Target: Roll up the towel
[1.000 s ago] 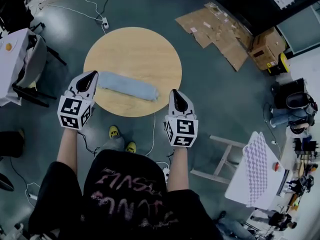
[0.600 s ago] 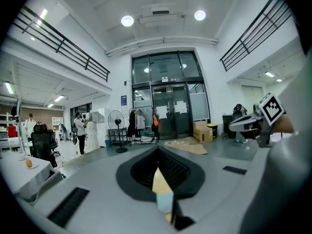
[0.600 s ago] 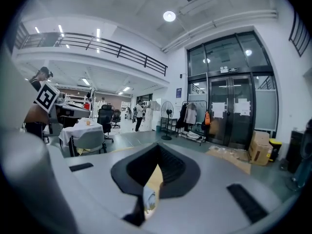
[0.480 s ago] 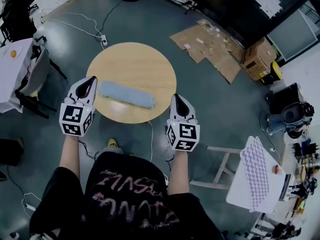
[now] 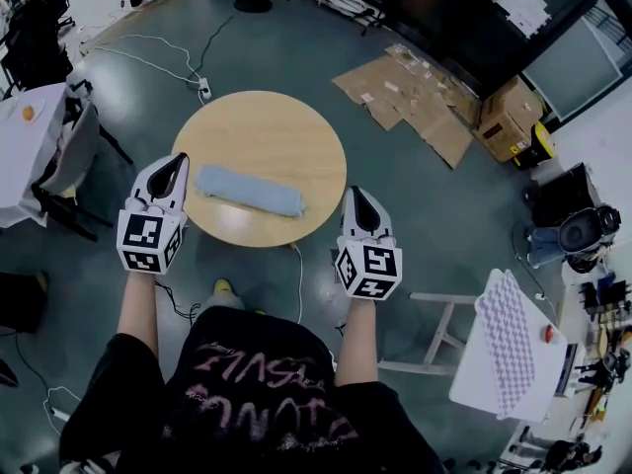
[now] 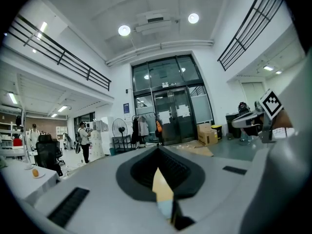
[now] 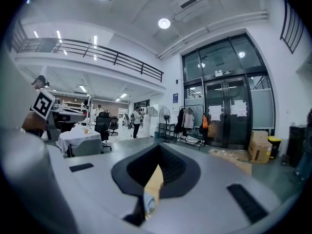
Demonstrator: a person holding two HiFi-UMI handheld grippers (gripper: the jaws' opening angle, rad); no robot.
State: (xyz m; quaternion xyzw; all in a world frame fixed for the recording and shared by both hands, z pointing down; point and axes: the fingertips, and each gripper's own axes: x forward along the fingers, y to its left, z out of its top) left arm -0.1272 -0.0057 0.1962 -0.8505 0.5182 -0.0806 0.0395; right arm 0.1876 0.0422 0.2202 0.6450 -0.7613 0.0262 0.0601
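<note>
From where I stand the rolling looks finished: the towel (image 5: 249, 191) lies as a tight pale-blue log on the round wooden table (image 5: 286, 126), across the half nearer the person, running from about 9 o'clock on the tabletop toward 5 o'clock. Neither tool is on it. The left gripper (image 5: 179, 159) hangs at the table's 9 o'clock rim, just beside the towel's left end but apart from it, and the right gripper (image 5: 357, 196) sits off the rim at about 4 o'clock, clear of the other end. Both point out nearly level over the room, not down at the cloth, and in each gripper view the jaws are pressed together with nothing between them, only a sliver of tabletop showing past the tips. I'd judge this the closing step, hands off the work. If anything is left, it is a check that the roll holds; a loose end would call for opening the jaws and dropping low again to tuck it.
</note>
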